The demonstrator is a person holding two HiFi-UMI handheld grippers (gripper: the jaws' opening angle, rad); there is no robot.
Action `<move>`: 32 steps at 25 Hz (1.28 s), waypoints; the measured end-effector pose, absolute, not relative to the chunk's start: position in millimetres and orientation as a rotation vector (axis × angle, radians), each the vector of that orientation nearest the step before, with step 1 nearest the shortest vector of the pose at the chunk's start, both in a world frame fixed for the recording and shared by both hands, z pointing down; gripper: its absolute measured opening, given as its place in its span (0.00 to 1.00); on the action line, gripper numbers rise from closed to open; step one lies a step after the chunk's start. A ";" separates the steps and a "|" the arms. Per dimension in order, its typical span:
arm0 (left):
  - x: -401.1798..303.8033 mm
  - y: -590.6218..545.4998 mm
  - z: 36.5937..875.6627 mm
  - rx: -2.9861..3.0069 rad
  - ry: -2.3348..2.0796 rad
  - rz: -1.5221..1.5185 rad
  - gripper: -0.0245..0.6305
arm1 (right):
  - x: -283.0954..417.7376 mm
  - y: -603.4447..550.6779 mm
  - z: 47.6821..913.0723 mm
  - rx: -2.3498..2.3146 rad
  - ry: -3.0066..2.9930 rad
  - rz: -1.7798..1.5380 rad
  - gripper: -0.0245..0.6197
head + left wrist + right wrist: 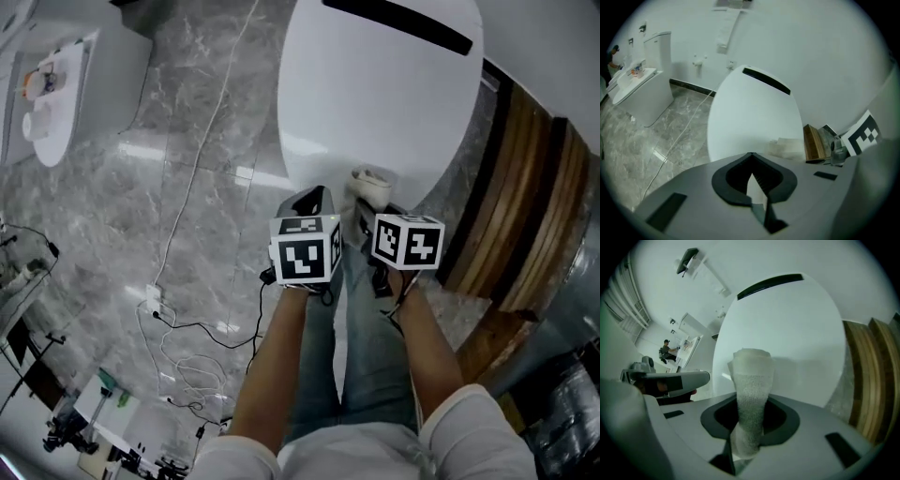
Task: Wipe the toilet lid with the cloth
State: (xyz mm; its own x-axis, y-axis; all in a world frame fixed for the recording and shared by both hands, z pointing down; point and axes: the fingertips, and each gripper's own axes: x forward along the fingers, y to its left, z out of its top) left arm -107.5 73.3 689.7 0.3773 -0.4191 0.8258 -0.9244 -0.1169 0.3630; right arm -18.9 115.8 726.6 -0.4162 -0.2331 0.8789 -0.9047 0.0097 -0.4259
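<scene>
The white toilet lid (375, 94) lies closed ahead of me, with a dark strip at its far end. My right gripper (367, 208) is shut on a pale, rolled cloth (372, 183), whose free end sits at the lid's near edge. In the right gripper view the cloth (751, 394) stands up out of the right gripper (749, 427) in front of the lid (797, 329). Just left of it, my left gripper (314, 199) is shut with nothing in it. In the left gripper view its jaws (752, 180) meet over the lid's (754, 112) near rim, and the cloth (787, 147) shows to the right.
A second toilet (56, 84) stands at the far left on the grey marble floor. A white cable (192, 178) runs down to a power strip (155, 302). Wooden slats (525, 206) border the right side. A person (668, 350) stands far off in the right gripper view.
</scene>
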 end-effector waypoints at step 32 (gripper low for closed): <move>-67.3 52.6 515.0 1.901 -1.176 0.639 0.06 | 18.6 92.2 556.8 1.389 -1.822 1.374 0.19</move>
